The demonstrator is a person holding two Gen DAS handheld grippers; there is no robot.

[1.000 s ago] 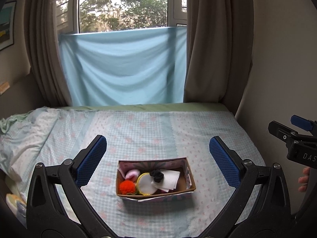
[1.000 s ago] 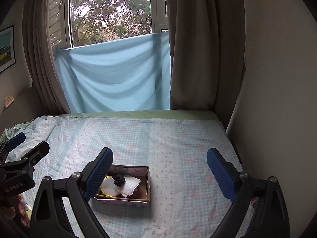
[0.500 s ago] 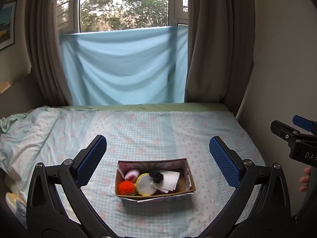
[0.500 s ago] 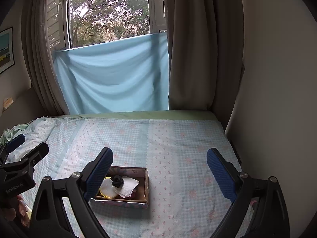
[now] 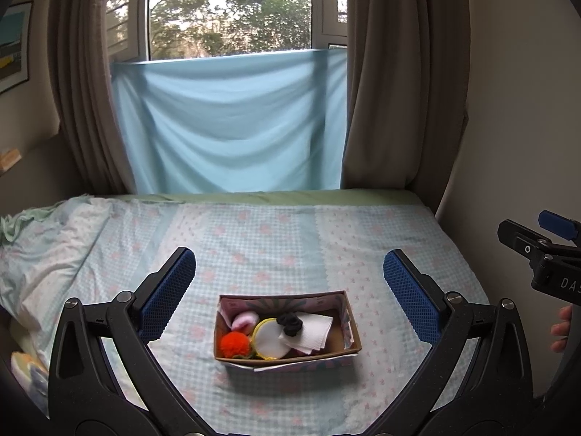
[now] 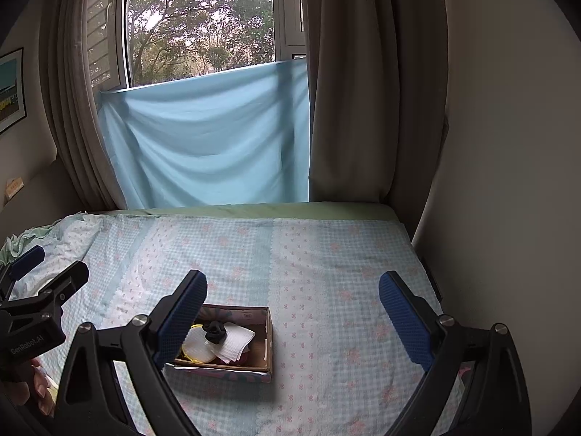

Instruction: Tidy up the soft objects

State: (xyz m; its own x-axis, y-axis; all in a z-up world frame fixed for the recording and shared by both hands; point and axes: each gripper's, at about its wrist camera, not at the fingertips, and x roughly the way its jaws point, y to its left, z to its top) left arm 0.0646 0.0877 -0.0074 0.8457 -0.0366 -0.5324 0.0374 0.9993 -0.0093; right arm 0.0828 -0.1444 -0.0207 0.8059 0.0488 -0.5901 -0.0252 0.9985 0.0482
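- Left wrist view: left hand-held gripper (image 5: 289, 292) is hovering above the bed (image 5: 290, 232), its blue-padded jaws spread wide and gripping nothing.
- Cardboard box (image 5: 350, 330) is sitting on the checked bedspread between and just beyond the left jaws; compared with a second ago it is lying about where it was in this view.
- Box contents: orange pompom (image 5: 235, 343) is lying at the near left corner; pink soft item (image 5: 244, 321) is lying behind it; round white pad with yellow rim (image 5: 269, 338) is resting in the middle; black scrunchie (image 5: 289, 322) is sitting on top of white tissue (image 5: 315, 330).
- Right hand-held gripper (image 6: 292, 309) is hanging over the bed with jaws spread wide and empty; the box (image 6: 268, 334) is showing just inside its left finger, slightly nearer the middle of the view than a second ago.
- Black scrunchie (image 6: 215, 331) and white tissue (image 6: 236, 341) are showing in the right wrist view too.
- Fingers (image 5: 561, 328) of a person's hand are showing at the right edge beneath the right tool's body.
- Light blue cloth (image 5: 232, 123) is hanging across the lower window, between grey curtains (image 5: 392, 83).
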